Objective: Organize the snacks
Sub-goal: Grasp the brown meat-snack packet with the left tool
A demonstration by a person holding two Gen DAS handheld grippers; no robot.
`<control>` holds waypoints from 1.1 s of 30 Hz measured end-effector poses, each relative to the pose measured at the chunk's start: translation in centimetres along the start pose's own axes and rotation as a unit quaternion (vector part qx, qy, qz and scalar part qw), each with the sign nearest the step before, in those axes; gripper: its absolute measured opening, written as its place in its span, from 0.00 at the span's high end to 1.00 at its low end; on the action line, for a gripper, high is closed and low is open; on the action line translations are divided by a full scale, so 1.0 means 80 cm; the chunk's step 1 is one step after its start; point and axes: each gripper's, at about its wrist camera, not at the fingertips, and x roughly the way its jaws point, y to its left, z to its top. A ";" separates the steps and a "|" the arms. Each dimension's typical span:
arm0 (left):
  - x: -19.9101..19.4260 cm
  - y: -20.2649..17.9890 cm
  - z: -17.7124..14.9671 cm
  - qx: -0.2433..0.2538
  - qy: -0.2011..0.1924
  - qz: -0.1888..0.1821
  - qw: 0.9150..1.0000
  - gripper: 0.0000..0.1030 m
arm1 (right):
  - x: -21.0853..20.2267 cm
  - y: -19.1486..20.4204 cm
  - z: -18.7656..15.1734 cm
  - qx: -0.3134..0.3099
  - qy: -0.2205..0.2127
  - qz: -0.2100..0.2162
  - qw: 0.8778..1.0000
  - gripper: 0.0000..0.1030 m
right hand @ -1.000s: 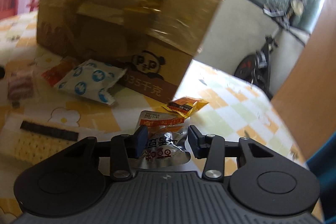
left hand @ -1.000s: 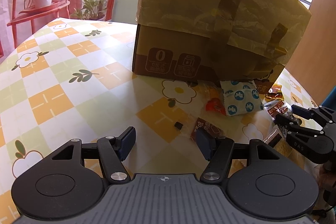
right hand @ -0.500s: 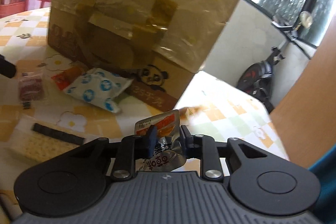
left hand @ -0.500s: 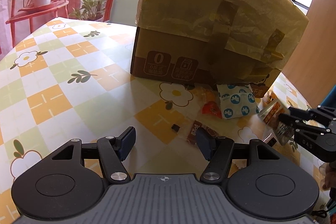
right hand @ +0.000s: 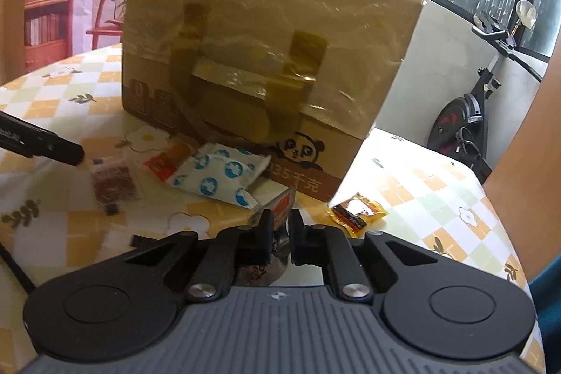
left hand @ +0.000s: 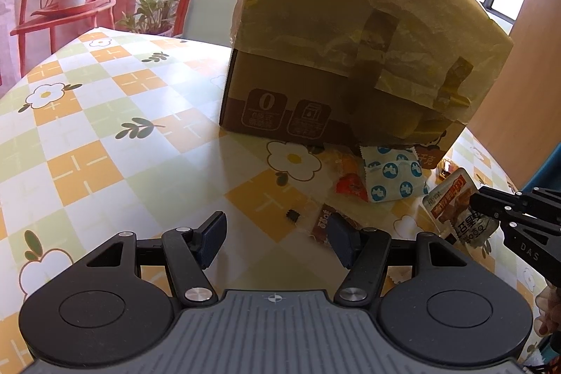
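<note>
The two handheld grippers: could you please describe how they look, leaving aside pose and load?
Both are matte black. The left gripper has dark blue ribbed pads, silver pivot screws, two round discs and a grey ribbed body bearing a small crosshair mark. The right gripper matches it; in the left wrist view its side shows pale "DAS" lettering.

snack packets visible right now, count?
5, maybe more hidden. Silver pouch in the right gripper; blue-dotted white packet, orange-red packet and brown packet before the cardboard box; yellow-black packet at its corner.
</note>
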 end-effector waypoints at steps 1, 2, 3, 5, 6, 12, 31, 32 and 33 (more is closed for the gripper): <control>-0.001 0.000 0.000 -0.001 0.000 0.000 1.000 0.36 | -0.001 0.002 0.001 0.000 -0.001 0.003 1.000 0.91; -0.001 0.001 0.000 -0.003 -0.001 -0.001 1.000 0.36 | -0.003 0.004 0.002 0.001 -0.003 0.008 1.000 0.91; -0.001 0.001 0.000 -0.004 -0.001 -0.001 1.000 0.36 | -0.004 0.006 0.004 0.003 -0.003 0.014 1.000 0.91; -0.002 0.002 0.000 -0.005 -0.001 -0.002 1.000 0.36 | -0.005 0.008 0.005 0.013 -0.004 0.025 1.000 0.91; -0.002 0.002 0.000 -0.006 -0.001 -0.002 1.000 0.36 | -0.004 0.008 0.005 0.017 -0.005 0.026 1.000 0.91; -0.002 0.005 0.000 -0.009 0.001 -0.001 1.000 0.36 | 0.006 0.002 -0.002 0.057 0.008 0.040 0.998 0.89; 0.006 -0.005 -0.001 0.011 0.013 -0.009 1.000 0.35 | 0.021 -0.026 -0.026 0.133 0.001 0.026 0.991 0.86; 0.008 -0.007 -0.001 0.013 0.017 -0.010 1.000 0.35 | 0.021 -0.027 -0.026 0.133 -0.002 0.018 0.991 0.86; 0.010 -0.010 -0.002 0.017 0.020 -0.010 1.000 0.35 | 0.022 -0.028 -0.027 0.133 -0.006 0.012 0.991 0.86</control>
